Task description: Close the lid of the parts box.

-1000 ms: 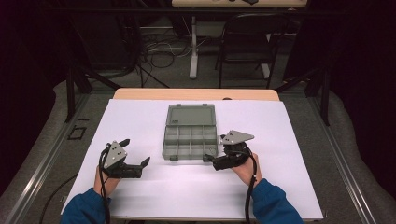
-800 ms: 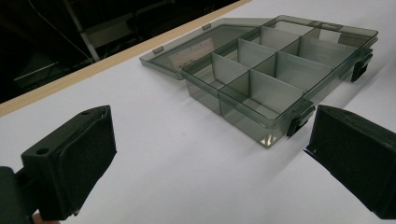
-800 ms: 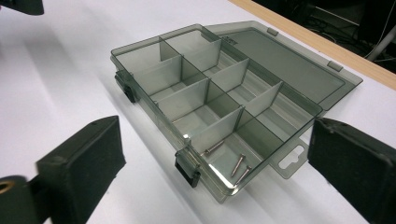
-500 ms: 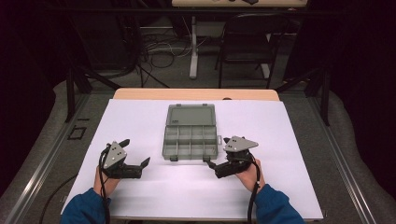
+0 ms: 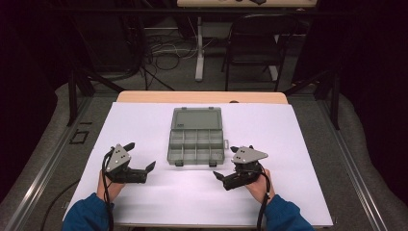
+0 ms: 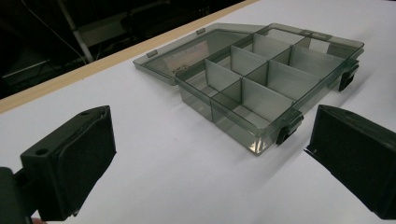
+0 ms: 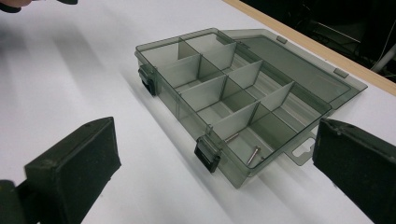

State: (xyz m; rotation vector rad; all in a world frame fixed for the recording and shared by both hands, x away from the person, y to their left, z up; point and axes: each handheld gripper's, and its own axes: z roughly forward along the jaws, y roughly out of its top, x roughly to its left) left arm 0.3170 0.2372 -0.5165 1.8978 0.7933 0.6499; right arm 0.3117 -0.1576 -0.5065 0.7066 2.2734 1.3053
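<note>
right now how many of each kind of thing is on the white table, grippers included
grippers: 2, the left gripper and the right gripper, both open and holding nothing
compartment box: 1, lid open
screws: 2, in one corner compartment
total: 5

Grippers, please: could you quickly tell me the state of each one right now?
Left gripper: open, holding nothing, beside the organizer box.
Right gripper: open, holding nothing; its jaws have just been opening, with nothing between them.
</note>
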